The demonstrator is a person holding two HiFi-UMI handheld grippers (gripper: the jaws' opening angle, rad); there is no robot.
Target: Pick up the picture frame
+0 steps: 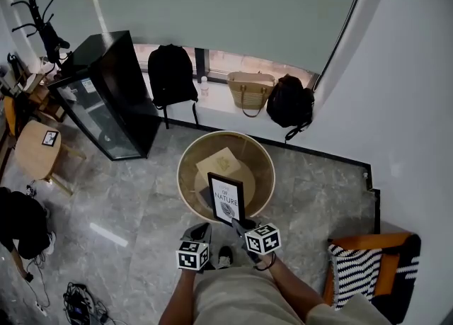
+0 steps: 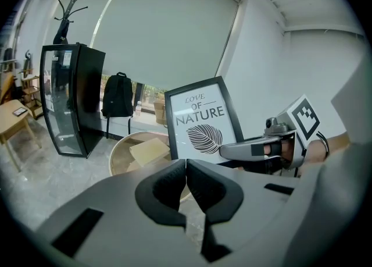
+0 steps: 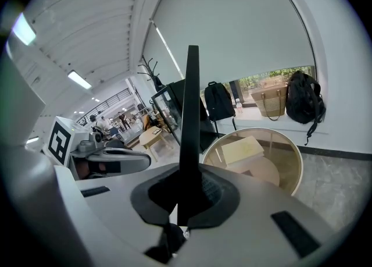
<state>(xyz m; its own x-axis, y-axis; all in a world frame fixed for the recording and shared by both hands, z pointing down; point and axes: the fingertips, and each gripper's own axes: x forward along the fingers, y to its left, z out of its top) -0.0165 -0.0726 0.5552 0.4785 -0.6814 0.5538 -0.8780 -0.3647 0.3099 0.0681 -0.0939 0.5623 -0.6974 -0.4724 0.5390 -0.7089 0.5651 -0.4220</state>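
The picture frame (image 1: 226, 198) is black with a white print of a leaf and lettering. It stands upright over the near rim of a round wooden tub table (image 1: 187, 164). My right gripper (image 1: 238, 225) is shut on the frame's lower right edge. In the right gripper view the frame (image 3: 189, 120) shows edge-on between the pads, rising straight up. My left gripper (image 1: 201, 231) hangs just left of the frame, shut with nothing in it. In the left gripper view its fingertips (image 2: 177, 173) meet, and the frame's face (image 2: 200, 121) shows behind them.
A tan flat box (image 1: 221, 164) lies inside the tub table. A black glass cabinet (image 1: 106, 104) stands at the left. Two backpacks (image 1: 171, 72) and a straw bag (image 1: 249, 90) sit on the window ledge. A chair with a striped cushion (image 1: 361, 267) is at the right.
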